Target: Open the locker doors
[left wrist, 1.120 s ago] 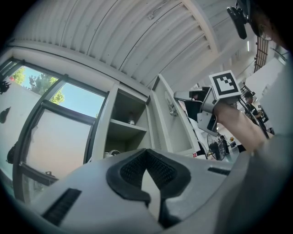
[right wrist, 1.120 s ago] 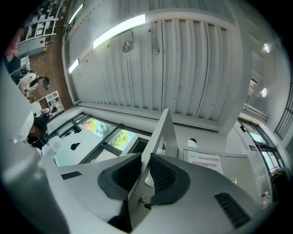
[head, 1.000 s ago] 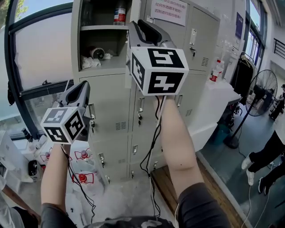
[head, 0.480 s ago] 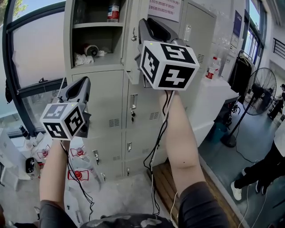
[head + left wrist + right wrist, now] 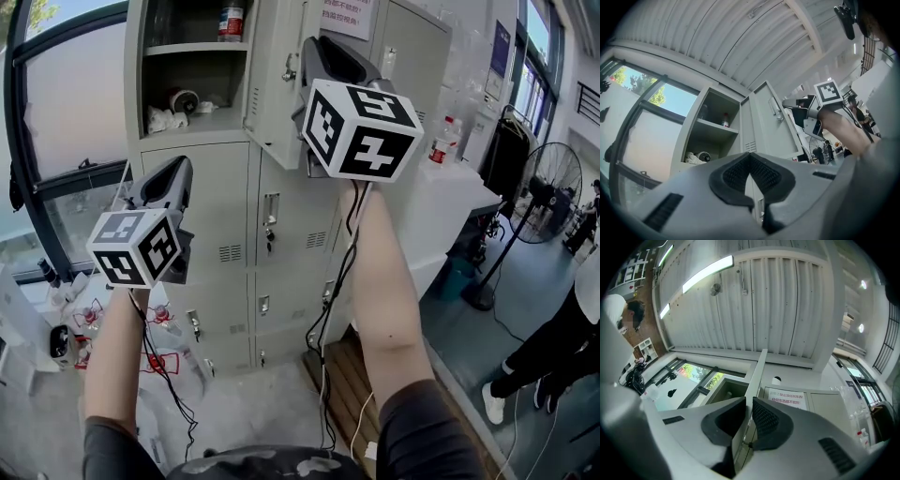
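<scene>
- I see my right gripper point(image 5: 749, 401) up at 12 o'clock, its jaws closing on the edge of the open top door point(image 5: 757, 369).
- My left gripper point(image 5: 750, 157) hangs at the door's 8 o'clock, jaws pressed together, empty.
- The lower doors point(image 5: 272, 211) are closed.

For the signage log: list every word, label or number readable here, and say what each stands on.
"任何东西都不能放!": second line of red print on the white notice stuck to the lockers, as best it reads in the right gripper view.
First line of that notice: too blurred to read.
Red label on the bottle in the open top compartment: too small to read.
Blue sign on the right-hand wall: too small to read.
</scene>
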Demonstrator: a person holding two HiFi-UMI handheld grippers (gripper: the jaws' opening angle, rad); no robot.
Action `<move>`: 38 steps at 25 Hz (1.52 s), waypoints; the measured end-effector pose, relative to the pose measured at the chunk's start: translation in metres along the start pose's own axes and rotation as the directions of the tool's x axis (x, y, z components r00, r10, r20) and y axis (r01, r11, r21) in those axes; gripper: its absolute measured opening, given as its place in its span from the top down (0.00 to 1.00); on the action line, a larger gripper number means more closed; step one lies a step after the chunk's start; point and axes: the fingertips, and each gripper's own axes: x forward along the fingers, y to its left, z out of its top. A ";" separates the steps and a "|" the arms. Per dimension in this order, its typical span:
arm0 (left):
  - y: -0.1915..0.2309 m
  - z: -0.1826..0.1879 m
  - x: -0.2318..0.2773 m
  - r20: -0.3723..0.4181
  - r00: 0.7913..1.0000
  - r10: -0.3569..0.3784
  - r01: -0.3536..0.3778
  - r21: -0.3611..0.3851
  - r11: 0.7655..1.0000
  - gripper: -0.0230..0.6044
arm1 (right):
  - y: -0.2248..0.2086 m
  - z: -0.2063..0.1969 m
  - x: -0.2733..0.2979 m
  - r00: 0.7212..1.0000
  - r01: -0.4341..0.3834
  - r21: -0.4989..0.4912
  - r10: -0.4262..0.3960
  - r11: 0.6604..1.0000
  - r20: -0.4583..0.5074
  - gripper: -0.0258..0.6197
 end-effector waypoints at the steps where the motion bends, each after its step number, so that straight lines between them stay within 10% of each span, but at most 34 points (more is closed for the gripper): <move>1: -0.002 -0.001 0.000 0.000 1.000 0.004 -0.004 -0.003 1.000 0.95 | -0.001 -0.001 -0.001 1.000 0.000 0.004 0.000 1.000 0.000 0.86; 22: -0.016 -0.024 -0.050 -0.028 0.986 0.167 -0.166 0.017 0.986 0.95 | -0.001 -0.017 -0.054 0.994 -0.108 0.140 0.103 0.984 0.044 0.86; 32: -0.004 -0.066 -0.108 -0.066 0.965 0.254 -0.243 0.131 0.961 0.95 | 0.070 -0.050 -0.110 0.962 -0.268 0.187 0.251 0.945 0.105 0.72; 38: 0.007 -0.120 -0.162 -0.165 0.935 0.313 -0.291 0.141 0.946 0.95 | 0.156 -0.091 -0.142 0.903 -0.426 0.274 0.422 0.862 0.077 0.58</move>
